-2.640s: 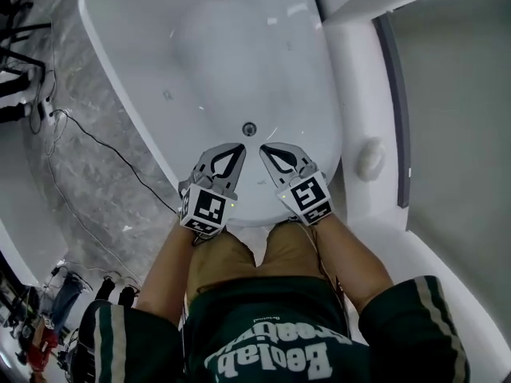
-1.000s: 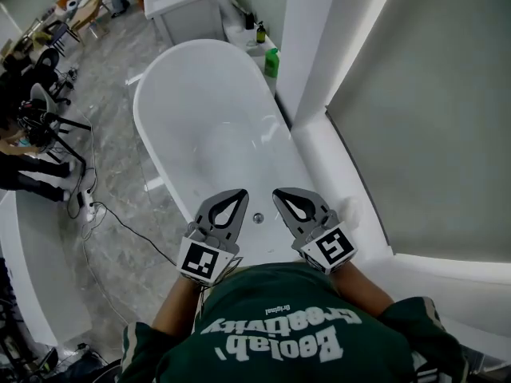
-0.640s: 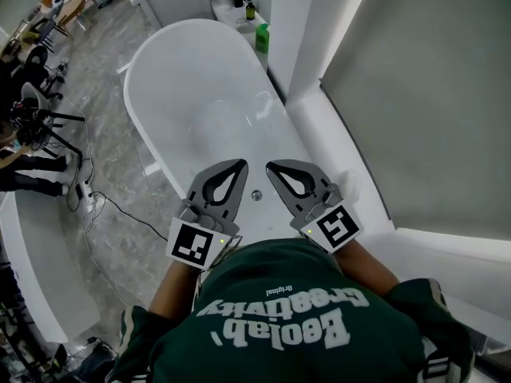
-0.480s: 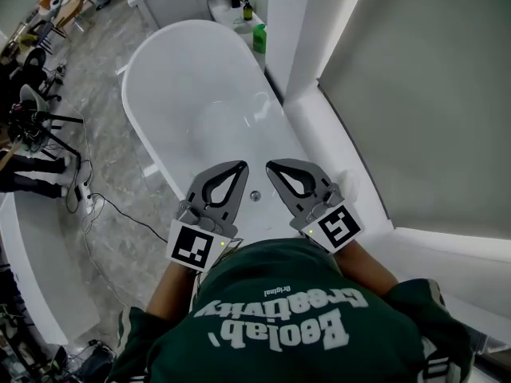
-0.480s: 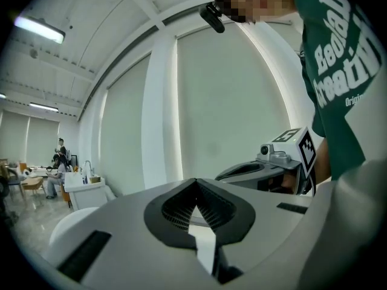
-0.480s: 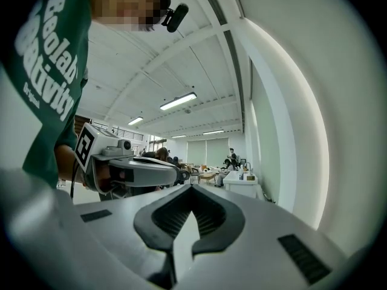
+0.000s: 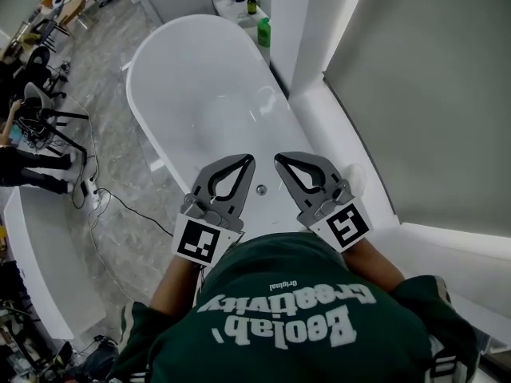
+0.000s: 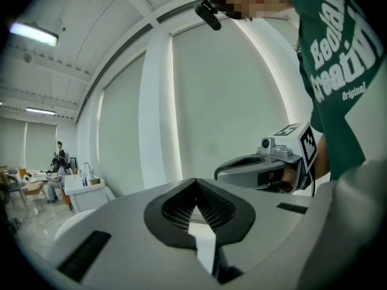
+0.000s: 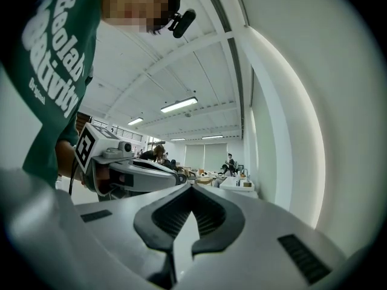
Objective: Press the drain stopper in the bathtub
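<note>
Below, left gripper point(image 7: 248, 159) and right gripper point(image 7: 279, 159), fingers clenched empty, over white bathtub point(image 7: 184, 78), grey floor point(image 7: 104, 102).

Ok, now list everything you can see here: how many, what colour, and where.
bathtub: one, white, centre, running away from the person
drain stopper: one, metallic, on the tub floor at the near end, seen between the two grippers
green bottle: one, green, on the ledge past the tub's far end
dark bottle: one, dark, further back on the same ledge
floor: grey marbled, left of the tub
black stands or chairs: several, far left edge, too small to count
shirt: one, green with white print, bottom
left gripper: one, grey, shut, empty, above the tub's near end
right gripper: one, grey, shut, empty, beside it
</note>
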`<act>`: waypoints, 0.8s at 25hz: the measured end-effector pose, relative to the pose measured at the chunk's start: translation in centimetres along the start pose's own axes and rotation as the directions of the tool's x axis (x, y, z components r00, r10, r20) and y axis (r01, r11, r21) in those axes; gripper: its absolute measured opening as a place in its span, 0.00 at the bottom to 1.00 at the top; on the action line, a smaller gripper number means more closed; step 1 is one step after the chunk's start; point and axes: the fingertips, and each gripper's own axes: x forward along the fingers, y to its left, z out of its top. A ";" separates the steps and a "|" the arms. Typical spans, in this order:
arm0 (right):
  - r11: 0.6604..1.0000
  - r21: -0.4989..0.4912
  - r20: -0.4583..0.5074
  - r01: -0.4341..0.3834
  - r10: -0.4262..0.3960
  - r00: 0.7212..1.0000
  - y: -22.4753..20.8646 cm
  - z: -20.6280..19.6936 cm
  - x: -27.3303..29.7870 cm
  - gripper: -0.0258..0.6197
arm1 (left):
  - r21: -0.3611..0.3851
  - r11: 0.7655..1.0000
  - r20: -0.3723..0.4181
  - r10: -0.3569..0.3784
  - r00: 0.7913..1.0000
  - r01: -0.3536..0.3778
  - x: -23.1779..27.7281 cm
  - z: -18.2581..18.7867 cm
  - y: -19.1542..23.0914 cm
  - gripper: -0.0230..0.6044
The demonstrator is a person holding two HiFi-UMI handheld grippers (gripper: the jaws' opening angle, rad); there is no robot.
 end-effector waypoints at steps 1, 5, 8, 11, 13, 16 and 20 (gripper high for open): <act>1.000 0.002 0.002 -0.001 0.001 1.000 0.0 0.0 0.1 0.05 | 0.018 1.000 0.000 0.002 1.000 -0.002 0.0 0.1 0.1 0.05; 1.000 0.013 0.009 -0.007 0.007 1.000 0.1 -0.1 -0.2 0.05 | 0.046 0.999 -0.009 0.003 1.000 -0.002 0.0 0.0 -0.1 0.05; 1.000 0.014 0.006 -0.015 0.015 1.000 0.3 0.2 -0.3 0.05 | 0.005 1.000 -0.018 -0.002 1.000 0.002 -0.2 0.1 -0.2 0.05; 1.000 0.005 0.012 -0.027 0.027 1.000 0.3 0.2 -0.1 0.05 | 0.055 0.998 -0.029 -0.003 1.000 0.005 0.0 0.0 -0.3 0.05; 0.999 0.004 0.012 -0.033 0.033 0.999 0.3 0.0 0.1 0.05 | 0.096 0.995 -0.029 -0.004 1.000 0.007 0.2 0.0 -0.3 0.05; 0.999 0.004 0.013 -0.039 0.039 0.999 0.2 -0.3 0.3 0.05 | 0.106 0.994 -0.021 -0.005 1.000 0.007 0.4 -0.1 -0.2 0.05; 0.999 0.002 0.013 -0.049 0.049 0.999 -0.1 -0.8 0.9 0.05 | 0.139 0.990 -0.021 -0.002 1.000 0.005 1.0 -0.4 0.3 0.05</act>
